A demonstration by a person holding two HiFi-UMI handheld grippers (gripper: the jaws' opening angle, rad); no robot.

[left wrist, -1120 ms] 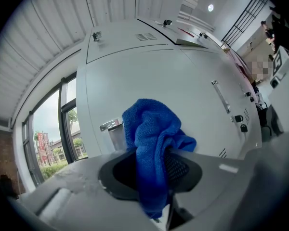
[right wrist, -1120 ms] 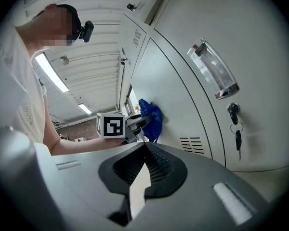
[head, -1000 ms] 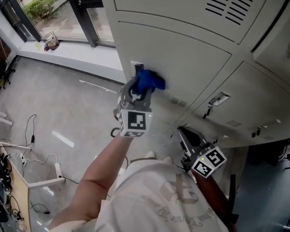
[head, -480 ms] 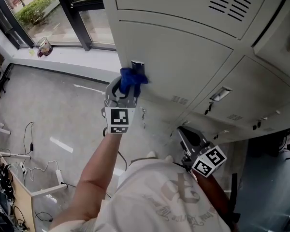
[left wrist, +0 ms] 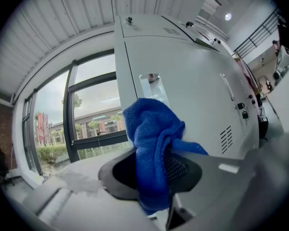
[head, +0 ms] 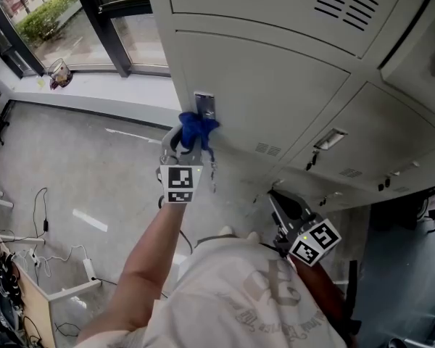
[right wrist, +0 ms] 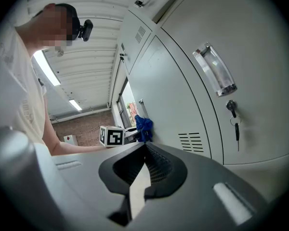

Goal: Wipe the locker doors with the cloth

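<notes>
My left gripper (head: 194,138) is shut on a bunched blue cloth (head: 196,127), which it presses against the pale grey locker door (head: 275,100) just below the door's recessed handle (head: 205,105). In the left gripper view the blue cloth (left wrist: 154,148) fills the space between the jaws, with the recessed handle (left wrist: 151,85) above it. My right gripper (head: 280,203) hangs low by the person's body, shut and empty, away from the lockers. In the right gripper view the blue cloth (right wrist: 143,125) shows far off beside the left gripper's marker cube (right wrist: 111,136).
More locker doors (head: 377,143) run to the right, one with a handle and a key on a ring (right wrist: 232,110). A window (head: 72,20) and sill stand at the left. Cables and a power strip (head: 83,254) lie on the grey floor.
My left gripper with the cloth has swept left across the door, from right of the recessed handle to just below it. The right gripper has stayed put.
</notes>
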